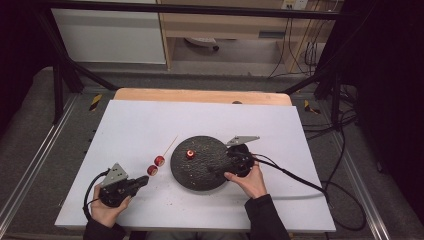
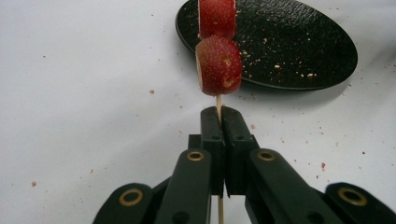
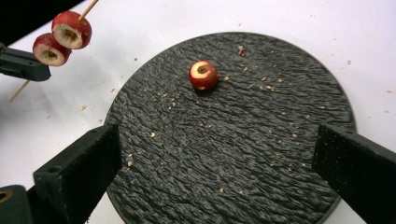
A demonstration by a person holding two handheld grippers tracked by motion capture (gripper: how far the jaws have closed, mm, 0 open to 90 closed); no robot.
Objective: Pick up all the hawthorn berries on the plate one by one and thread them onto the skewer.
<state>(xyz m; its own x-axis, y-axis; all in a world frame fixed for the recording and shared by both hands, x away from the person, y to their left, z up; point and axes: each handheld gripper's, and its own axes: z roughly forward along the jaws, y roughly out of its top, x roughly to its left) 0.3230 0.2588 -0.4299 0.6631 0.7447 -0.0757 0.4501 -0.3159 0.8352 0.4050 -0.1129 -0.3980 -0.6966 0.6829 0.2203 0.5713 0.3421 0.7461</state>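
High view: left gripper (image 1: 142,181) clamped on skewer (image 1: 169,145) carrying two red fruits (image 1: 156,165), just left of black plate (image 1: 200,162) on white counter (image 1: 135,130). Right gripper (image 1: 212,169) over plate.

Left gripper view: jaws shut on skewer below lower fruit (image 2: 218,66).

Right gripper view: jaws wide apart above plate; loose fruit (image 3: 203,74) on plate.

Thin wooden skewer (image 2: 218,103) threaded through two cored red fruits (image 2: 218,65), tip pointing far-right; third cored red fruit (image 3: 203,74) lying loose on the round black plate (image 3: 261,154), right of the skewer
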